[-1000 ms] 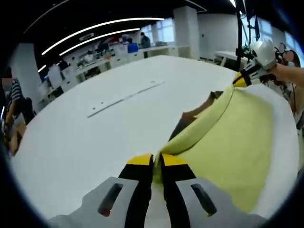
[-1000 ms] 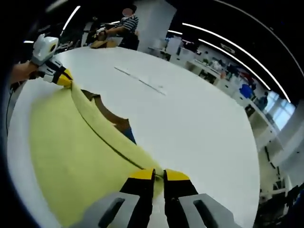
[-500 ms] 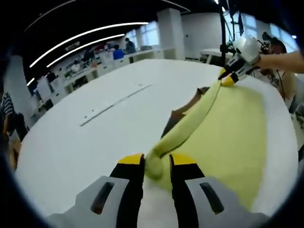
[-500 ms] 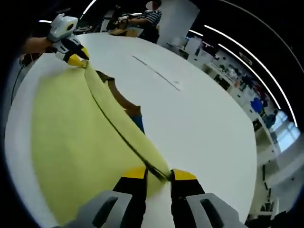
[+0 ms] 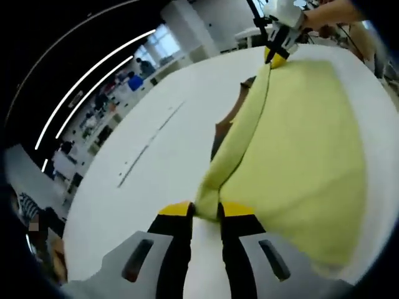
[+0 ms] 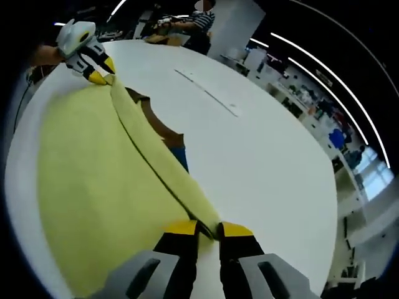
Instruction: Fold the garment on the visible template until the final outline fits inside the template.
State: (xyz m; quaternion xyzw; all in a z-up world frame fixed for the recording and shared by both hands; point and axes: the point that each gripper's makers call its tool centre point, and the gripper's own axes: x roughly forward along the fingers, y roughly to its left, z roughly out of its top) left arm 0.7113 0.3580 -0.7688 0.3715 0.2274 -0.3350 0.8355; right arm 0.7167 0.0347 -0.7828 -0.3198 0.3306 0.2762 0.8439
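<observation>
A: Start at the left gripper (image 5: 204,215). What is it doing?

B: Its yellow-tipped jaws are clenched on one corner of the yellow garment (image 5: 299,143). The right gripper (image 6: 206,229) pinches the opposite corner the same way, and it also shows far across the cloth in the left gripper view.

A: And where does the garment lie?

B: On the big white table (image 5: 143,187), stretched between the two grippers, with its folded-over edge running as a thick ridge from one to the other.

A: What lies beside the garment?

B: A brown template (image 6: 157,124) and something blue (image 6: 179,157) peek out from under the ridge, on the side toward the table's middle. The cloth hides most of both, so I cannot tell their outline.

A: Farther from the garment?

B: A thin seam (image 6: 206,92) crosses the tabletop, well apart from the cloth. Past the table's far edge a person in a striped shirt (image 6: 193,22) sits at a desk, with long ceiling lights (image 6: 324,62) above.
</observation>
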